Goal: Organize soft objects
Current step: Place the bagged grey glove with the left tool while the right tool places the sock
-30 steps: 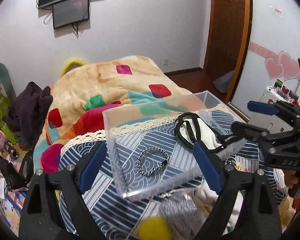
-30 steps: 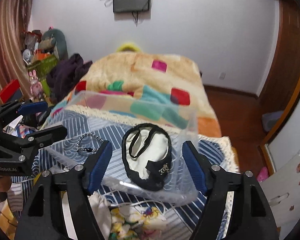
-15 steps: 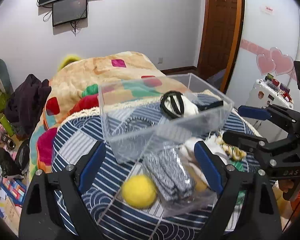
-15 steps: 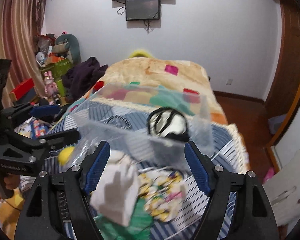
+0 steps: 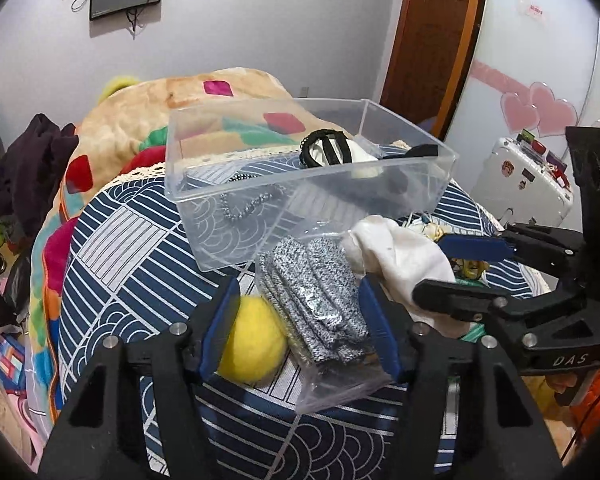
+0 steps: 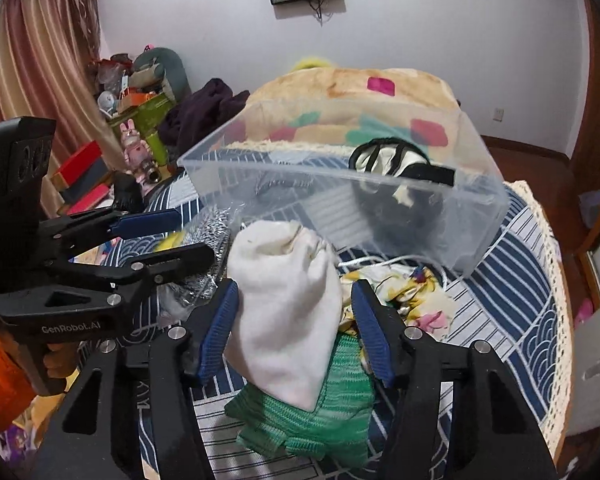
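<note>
A clear plastic box stands on the blue patterned table cover and holds a black-and-white eye mask and a beaded bracelet. My left gripper is open around a yellow ball and bagged grey knit items. My right gripper is open around a white cloth pouch that lies on a green knit item. A floral cloth lies to the right.
A bed with an orange patchwork blanket lies behind the table. Dark clothes, toys and boxes crowd the left. A wooden door and a white suitcase are on the right.
Both grippers pulled back and dropped lower. The box now lies farther ahead, and the ball, grey knit bag, white pouch and green knit sit between the open fingers.
</note>
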The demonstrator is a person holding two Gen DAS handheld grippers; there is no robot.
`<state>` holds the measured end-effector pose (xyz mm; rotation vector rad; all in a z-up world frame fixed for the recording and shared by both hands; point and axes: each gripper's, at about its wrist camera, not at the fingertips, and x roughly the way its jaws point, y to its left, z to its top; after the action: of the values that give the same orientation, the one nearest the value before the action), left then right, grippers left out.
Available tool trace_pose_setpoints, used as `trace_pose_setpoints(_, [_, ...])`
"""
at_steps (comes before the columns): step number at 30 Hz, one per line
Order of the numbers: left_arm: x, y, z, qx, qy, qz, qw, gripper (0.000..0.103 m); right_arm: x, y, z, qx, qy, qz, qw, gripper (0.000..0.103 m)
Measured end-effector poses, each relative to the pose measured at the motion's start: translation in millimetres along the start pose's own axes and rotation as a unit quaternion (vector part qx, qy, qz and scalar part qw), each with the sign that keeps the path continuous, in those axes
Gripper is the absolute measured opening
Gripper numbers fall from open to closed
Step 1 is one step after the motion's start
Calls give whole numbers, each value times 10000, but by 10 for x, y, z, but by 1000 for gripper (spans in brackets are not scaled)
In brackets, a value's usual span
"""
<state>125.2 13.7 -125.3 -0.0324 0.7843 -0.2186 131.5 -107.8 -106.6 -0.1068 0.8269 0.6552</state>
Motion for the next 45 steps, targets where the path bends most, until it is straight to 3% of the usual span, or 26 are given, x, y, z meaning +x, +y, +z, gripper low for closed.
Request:
trace_pose_setpoints(3, [22,5,4,-8,4,-79,10000,59,77,-1,-41,42,195,75,9998,48])
trace_pose_setpoints(6, [47,16,33,-31,41,-248,9997,47,93,-3,-73,76,250,143,9996,40])
trace_pose_setpoints(8, [61,5,55,-21,44,-299,9995,39,62,2,-81,69,240,215,9995,26])
trace_pose_setpoints(14, [-30,4,109,-34,-63,-377,9993,24,-65,52,-88,1,31,172,9998,22])
trace_pose_setpoints(21, [-250,15,189,-102,-343,-459,9983,22,-291,27,14,9,-401,216,9990,22])
trace_pose_setpoints(31, [-619,65,384,-32,-910,-240,9956,22,-633,-3,205,18,-1033,53,9946,21])
trace_pose_setpoints(45, [-545,271,754,-109,-1188,248,9925,22,-712,-78,646,81,-1650,-167,9861,22])
